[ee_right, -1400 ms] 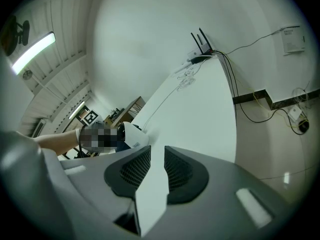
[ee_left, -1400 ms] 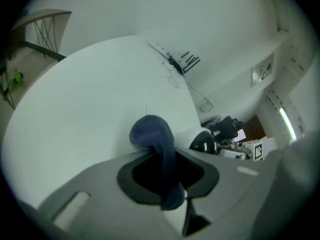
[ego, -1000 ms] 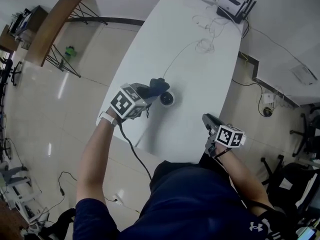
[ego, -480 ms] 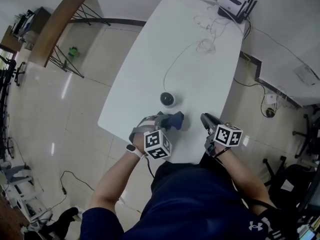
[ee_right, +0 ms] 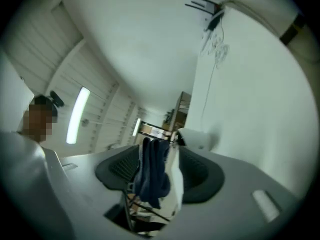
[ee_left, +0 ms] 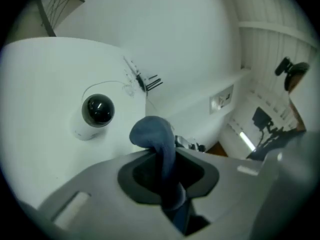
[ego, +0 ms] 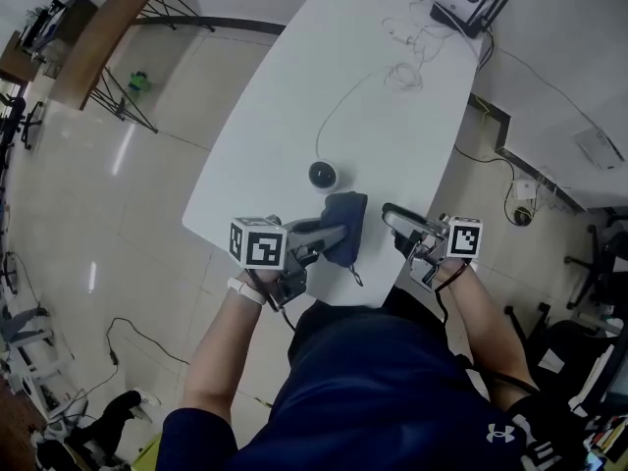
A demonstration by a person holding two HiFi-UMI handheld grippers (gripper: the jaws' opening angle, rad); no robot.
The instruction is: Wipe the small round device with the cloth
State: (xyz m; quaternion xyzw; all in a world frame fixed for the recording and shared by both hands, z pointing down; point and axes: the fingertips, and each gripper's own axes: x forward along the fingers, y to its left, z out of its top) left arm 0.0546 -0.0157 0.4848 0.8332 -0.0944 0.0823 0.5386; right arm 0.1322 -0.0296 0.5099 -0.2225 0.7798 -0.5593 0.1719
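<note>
Nearest to the person, the left hand-held gripper (ego: 332, 232) was closed narrowly on the dark blue cloth (ego: 345, 226), which was bunched between its jaws on the near side of the small round device (ego: 323, 176). The right hand-held gripper (ego: 392, 216) stood just right of the cloth, also nearer than the device. Its jaws had just been opening and stood about half wide. In the right gripper view the cloth hung in line with the gap, but the pads did not press on it.

The device sat on the white bench (ego: 392, 145), apart from the cloth and from both grippers. Beyond the device a thin cable (ego: 400, 75) ran toward the far end, where a router (ego: 461, 4) lay.

I judge that no wiping was going on at this moment. The cloth was in hand but off the device, so it had yet to be brought onto the dome and rubbed over it. Whether the device was already partly cleaned, the pictures did not show.
</note>
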